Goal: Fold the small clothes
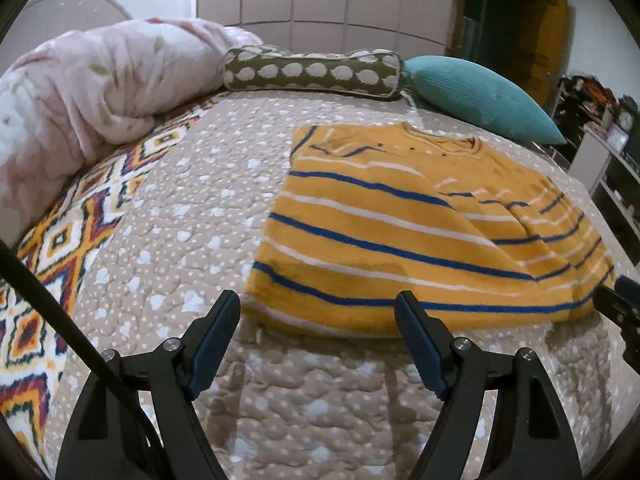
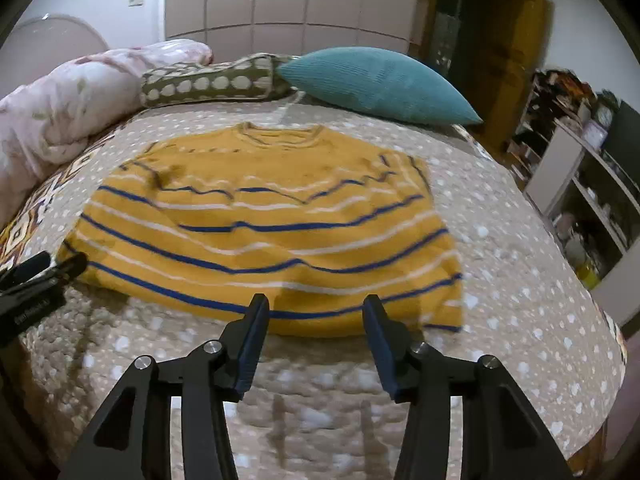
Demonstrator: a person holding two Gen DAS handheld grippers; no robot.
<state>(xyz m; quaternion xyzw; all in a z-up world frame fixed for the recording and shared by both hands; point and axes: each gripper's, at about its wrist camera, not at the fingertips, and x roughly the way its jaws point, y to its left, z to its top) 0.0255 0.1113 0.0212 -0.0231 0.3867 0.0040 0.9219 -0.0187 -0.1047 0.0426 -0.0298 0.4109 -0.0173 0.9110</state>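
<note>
A small yellow sweater with blue and white stripes lies flat on the bed, sleeves folded in over the body, collar at the far side. It also shows in the right wrist view. My left gripper is open and empty, just above the sweater's near hem at its left part. My right gripper is open and empty, just above the near hem toward its right part. The right gripper's tip shows at the right edge of the left wrist view, and the left gripper's tip shows at the left edge of the right wrist view.
The bed has a beige dotted quilt. A pink floral duvet is bunched at far left. A spotted bolster and a teal pillow lie at the head. White shelves stand to the right of the bed.
</note>
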